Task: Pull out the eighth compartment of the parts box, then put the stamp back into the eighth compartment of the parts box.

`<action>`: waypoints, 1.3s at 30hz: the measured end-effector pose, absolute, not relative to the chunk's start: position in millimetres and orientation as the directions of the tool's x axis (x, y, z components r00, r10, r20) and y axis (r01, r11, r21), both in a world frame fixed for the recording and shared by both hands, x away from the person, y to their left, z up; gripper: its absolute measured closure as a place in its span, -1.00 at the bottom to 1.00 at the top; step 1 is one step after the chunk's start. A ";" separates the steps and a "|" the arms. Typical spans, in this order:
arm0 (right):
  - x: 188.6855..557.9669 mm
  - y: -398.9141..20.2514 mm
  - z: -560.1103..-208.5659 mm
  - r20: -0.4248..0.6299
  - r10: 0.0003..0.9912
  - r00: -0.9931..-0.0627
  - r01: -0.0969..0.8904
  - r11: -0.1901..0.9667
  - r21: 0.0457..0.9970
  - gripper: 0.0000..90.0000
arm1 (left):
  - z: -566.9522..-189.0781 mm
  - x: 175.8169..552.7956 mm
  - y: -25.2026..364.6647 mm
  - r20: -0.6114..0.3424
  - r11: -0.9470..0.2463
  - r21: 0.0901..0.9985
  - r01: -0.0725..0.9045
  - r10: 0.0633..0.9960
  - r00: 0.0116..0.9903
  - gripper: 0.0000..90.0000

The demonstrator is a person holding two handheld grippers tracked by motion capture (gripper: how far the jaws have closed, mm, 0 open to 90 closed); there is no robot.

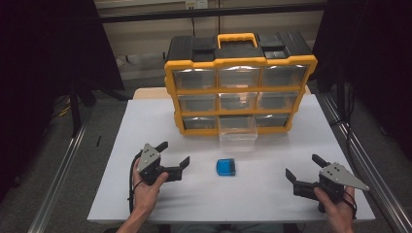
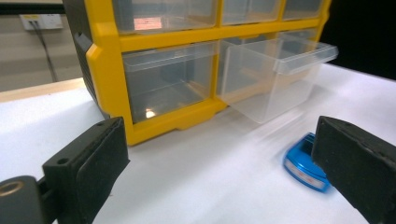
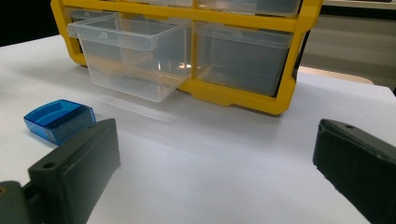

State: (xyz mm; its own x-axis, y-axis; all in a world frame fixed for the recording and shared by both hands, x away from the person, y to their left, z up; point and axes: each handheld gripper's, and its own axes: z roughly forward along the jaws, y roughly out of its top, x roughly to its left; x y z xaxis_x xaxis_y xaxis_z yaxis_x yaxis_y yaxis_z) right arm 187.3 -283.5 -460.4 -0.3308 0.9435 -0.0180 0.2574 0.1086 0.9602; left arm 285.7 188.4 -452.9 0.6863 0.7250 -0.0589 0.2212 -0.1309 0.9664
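Left fingers: your left gripper [image 1: 170, 156] has them spread wide and empty, angled toward the blue case [image 1: 226, 167].
Right fingers: your right gripper [image 1: 303, 171] is equally wide, holding nothing, well apart from the case.
Blue case: flat on the white surface [image 1: 272, 194], between both grippers, reachable by either.
Drawer: the clear drawer [image 1: 237, 131] of the yellow organizer [image 1: 240, 63] is pulled out, likely to receive the case.
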 end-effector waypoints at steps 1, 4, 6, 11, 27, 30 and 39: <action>186.9 -283.5 -460.3 -0.021 0.944 -0.330 0.257 0.111 0.960 -0.99 | -452.9 284.3 191.8 -0.054 -0.130 0.967 0.217 0.734 0.677 -0.92; 186.7 -283.9 -460.1 -0.017 0.943 -0.331 0.259 0.108 0.960 -0.99 | -451.6 281.7 201.3 -0.046 -0.131 0.970 0.206 0.733 0.679 -0.92; 186.3 -284.5 -460.2 -0.019 0.943 -0.331 0.257 0.109 0.960 -0.99 | -451.6 278.1 206.9 -0.037 -0.133 0.970 0.203 0.744 0.667 -0.92; 185.7 -287.4 -460.1 -0.014 0.948 -0.318 0.256 0.100 0.961 -0.99 | -454.2 270.5 223.1 -0.064 -0.107 0.968 0.227 0.769 0.636 -0.92; 184.5 -291.9 -459.5 -0.004 0.950 -0.313 0.255 0.088 0.963 -0.99 | -456.6 264.9 239.5 -0.085 -0.104 0.957 0.270 0.790 0.608 -0.93; 184.3 -292.1 -459.6 -0.002 0.951 -0.310 0.255 0.085 0.963 -1.00 | -457.4 267.7 239.7 -0.107 -0.102 0.952 0.289 0.772 0.626 -0.93; 188.0 -288.7 -459.7 -0.002 0.946 -0.324 0.259 0.090 0.962 -0.99 | -449.8 265.5 234.1 -0.115 -0.153 0.939 0.309 0.705 0.700 -0.87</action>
